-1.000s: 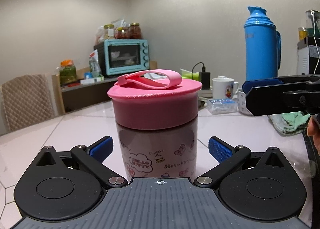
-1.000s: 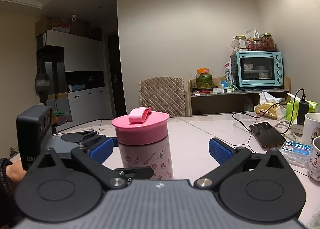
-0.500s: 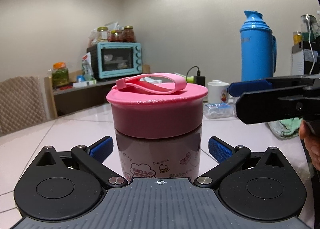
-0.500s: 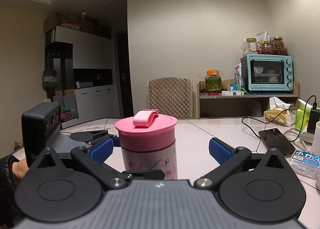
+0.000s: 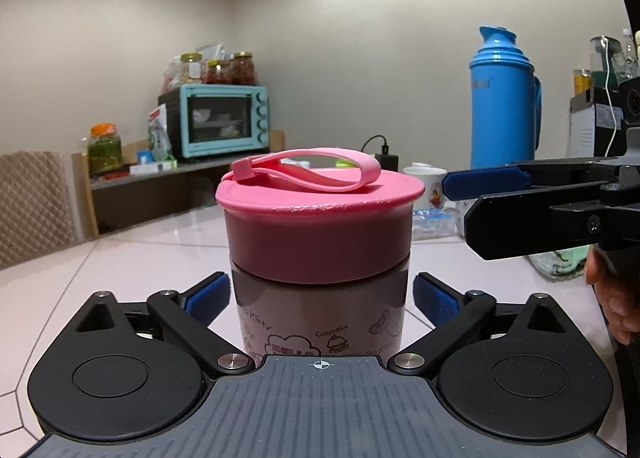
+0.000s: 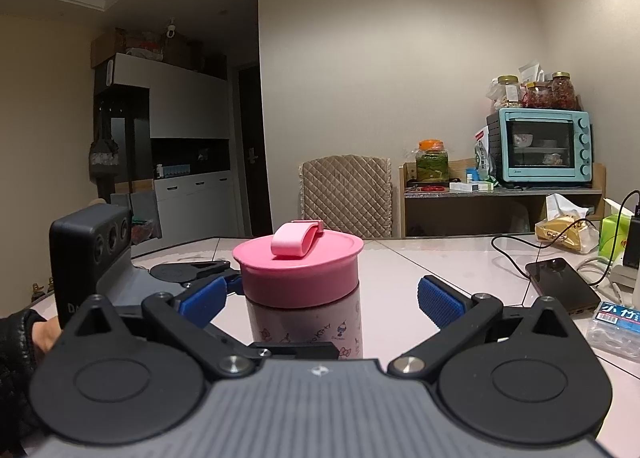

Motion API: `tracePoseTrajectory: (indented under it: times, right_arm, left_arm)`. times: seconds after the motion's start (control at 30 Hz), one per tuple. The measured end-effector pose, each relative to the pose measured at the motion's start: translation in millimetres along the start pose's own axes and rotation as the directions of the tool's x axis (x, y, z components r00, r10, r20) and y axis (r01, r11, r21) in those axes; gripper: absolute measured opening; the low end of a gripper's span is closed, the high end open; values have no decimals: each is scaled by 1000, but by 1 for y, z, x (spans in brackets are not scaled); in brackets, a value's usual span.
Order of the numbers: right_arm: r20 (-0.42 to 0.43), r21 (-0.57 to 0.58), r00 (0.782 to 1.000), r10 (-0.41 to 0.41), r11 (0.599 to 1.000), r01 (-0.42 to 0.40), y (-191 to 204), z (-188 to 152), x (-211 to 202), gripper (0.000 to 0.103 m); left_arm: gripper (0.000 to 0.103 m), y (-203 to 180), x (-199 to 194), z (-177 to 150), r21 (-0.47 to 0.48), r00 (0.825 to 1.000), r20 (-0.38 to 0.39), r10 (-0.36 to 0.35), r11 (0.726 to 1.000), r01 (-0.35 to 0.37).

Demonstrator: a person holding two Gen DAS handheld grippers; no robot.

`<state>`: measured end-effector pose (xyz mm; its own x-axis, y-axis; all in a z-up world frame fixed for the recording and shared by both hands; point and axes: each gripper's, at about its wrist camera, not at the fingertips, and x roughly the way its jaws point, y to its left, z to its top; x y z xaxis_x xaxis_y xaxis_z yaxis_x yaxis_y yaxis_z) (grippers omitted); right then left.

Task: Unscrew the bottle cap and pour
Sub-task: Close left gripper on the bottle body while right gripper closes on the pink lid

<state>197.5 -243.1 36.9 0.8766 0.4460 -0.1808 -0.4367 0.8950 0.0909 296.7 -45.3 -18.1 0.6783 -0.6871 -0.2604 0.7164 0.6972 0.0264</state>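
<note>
A bottle with cartoon print [image 5: 320, 322] and a wide pink screw cap [image 5: 320, 226] with a loop strap stands on the pale table [image 5: 132, 258]. My left gripper [image 5: 320, 294] straddles the bottle's body just under the cap; its jaws are closing and both blue pads lie against the bottle's sides. In the right wrist view the same cap [image 6: 298, 270] sits ahead of my right gripper [image 6: 320, 298], which stands open with its pads wide of the bottle and touches nothing. The right gripper's fingers [image 5: 486, 182] hang at cap height to the bottle's right.
A blue thermos [image 5: 504, 98], white mugs [image 5: 424, 178] and a green cloth [image 5: 560, 262] stand behind to the right. A phone [image 6: 560, 282] with cables and a tissue pack [image 6: 616, 322] lie at the right. A chair [image 6: 344, 194] and an oven shelf [image 6: 544, 146] are beyond the table.
The left gripper's pads have closed inward from wide apart onto the bottle's sides. The right gripper stays open at about the same spot.
</note>
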Motion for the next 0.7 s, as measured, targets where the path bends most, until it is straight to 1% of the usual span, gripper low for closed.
tracePoseTrajectory:
  times: [0.27,0.53,0.7]
  right_arm:
    - [-4,-1,1000,3,1000,-3,0,1,3,103]
    - [-45,-36,999,-27,999,26,8,7,14,103]
    - [-58,-50,998,-22,999,19,14,12,22,103]
  left_arm:
    - [90,4,1,-1,-9,1000,-6,-24,1000,24]
    - [90,5,2,0,4,999,-8,-37,999,37]
    - [90,6,2,0,3,999,-8,-40,999,40]
